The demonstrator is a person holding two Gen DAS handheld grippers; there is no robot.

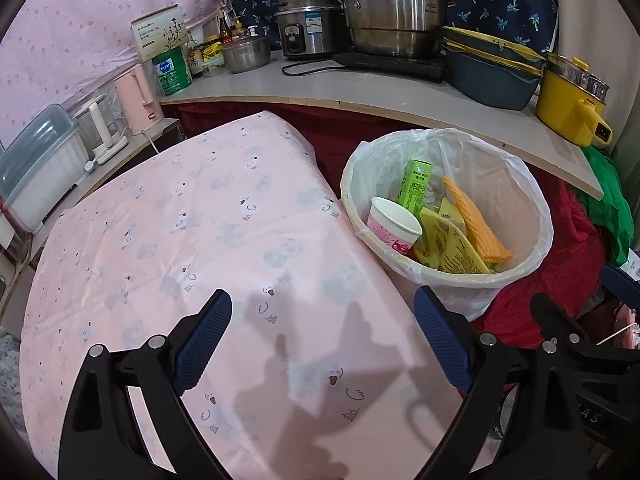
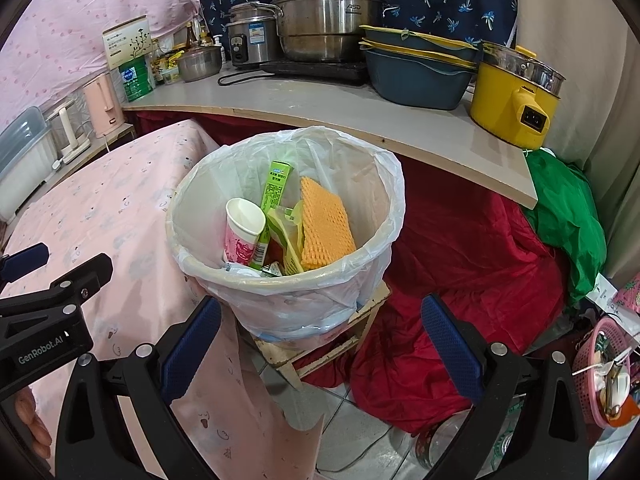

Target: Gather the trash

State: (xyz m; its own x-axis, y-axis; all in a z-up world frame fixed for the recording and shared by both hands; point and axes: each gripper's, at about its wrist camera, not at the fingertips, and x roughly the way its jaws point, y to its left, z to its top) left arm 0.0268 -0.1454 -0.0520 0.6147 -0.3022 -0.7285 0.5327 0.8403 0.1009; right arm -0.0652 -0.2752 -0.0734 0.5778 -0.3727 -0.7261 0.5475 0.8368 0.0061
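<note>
White-lined round bin [image 2: 288,280] beside pink-clothed tabletop [image 1: 200,240] already holds paper cup [image 2: 242,228], green carton [image 2: 272,200], orange foam sheet [image 2: 326,232]. Left claw [image 1: 322,340] and right claw [image 2: 320,344] gape wide, empty. Tabletop shows no trash; looks nearly done.

Pink printed tablecloth [image 1: 208,232], white-lined bin [image 2: 384,184], orange foam net [image 2: 326,224], yellow pot [image 2: 508,108]

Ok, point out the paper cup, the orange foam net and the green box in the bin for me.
paper cup [image 2: 245,216]: right wrist view, on its white inner wall near the rim.
orange foam net [image 2: 326,228]: right wrist view, on the middle of its mesh face.
green box [image 1: 416,182]: left wrist view, on its printed side.
</note>
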